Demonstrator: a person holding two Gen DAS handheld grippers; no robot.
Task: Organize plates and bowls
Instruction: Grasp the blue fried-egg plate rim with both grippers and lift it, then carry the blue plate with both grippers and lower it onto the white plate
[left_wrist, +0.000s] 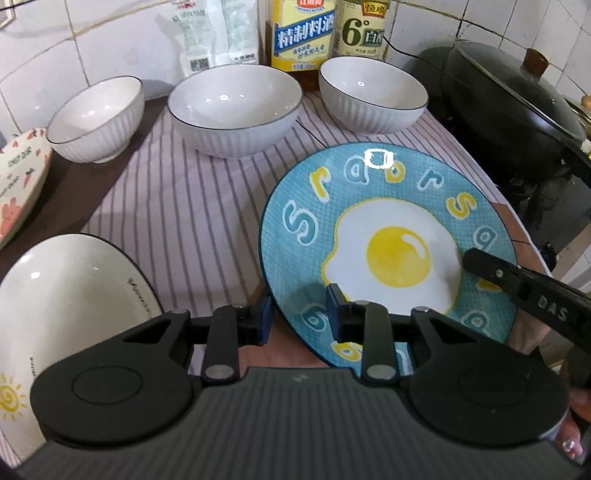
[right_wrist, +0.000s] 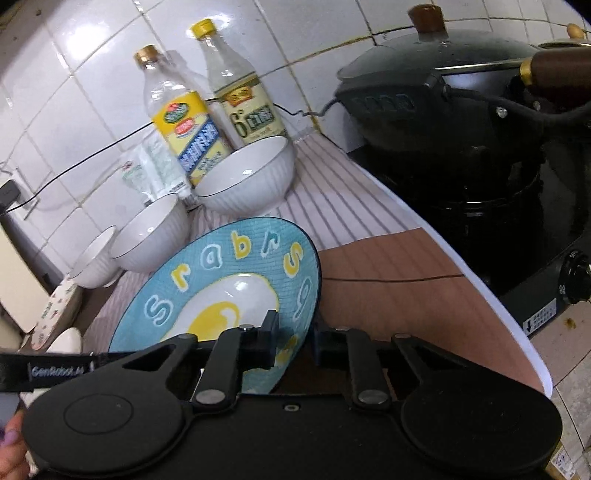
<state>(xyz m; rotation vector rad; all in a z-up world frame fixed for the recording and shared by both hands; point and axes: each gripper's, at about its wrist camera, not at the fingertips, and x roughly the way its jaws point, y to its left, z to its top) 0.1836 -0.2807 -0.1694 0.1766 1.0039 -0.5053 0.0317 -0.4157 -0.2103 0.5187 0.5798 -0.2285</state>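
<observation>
A blue plate (left_wrist: 369, 206) with a fried-egg picture is tilted above the striped cloth (left_wrist: 192, 206). My left gripper (left_wrist: 301, 317) straddles its near-left rim, jaws closed on it. My right gripper (right_wrist: 295, 336) grips the plate's (right_wrist: 221, 273) right rim; its finger (left_wrist: 517, 284) shows on the plate in the left wrist view. Three white ribbed bowls (left_wrist: 236, 107) (left_wrist: 98, 118) (left_wrist: 371, 94) stand in a row at the back. A white oval dish (left_wrist: 62, 295) lies at the near left.
A pink patterned plate (left_wrist: 22, 177) lies at the far left. Two bottles (left_wrist: 303, 33) and white packets stand against the tiled wall. A black lidded wok (right_wrist: 461, 103) on a cooker stands at the right. The cloth's right edge ends beside the cooker.
</observation>
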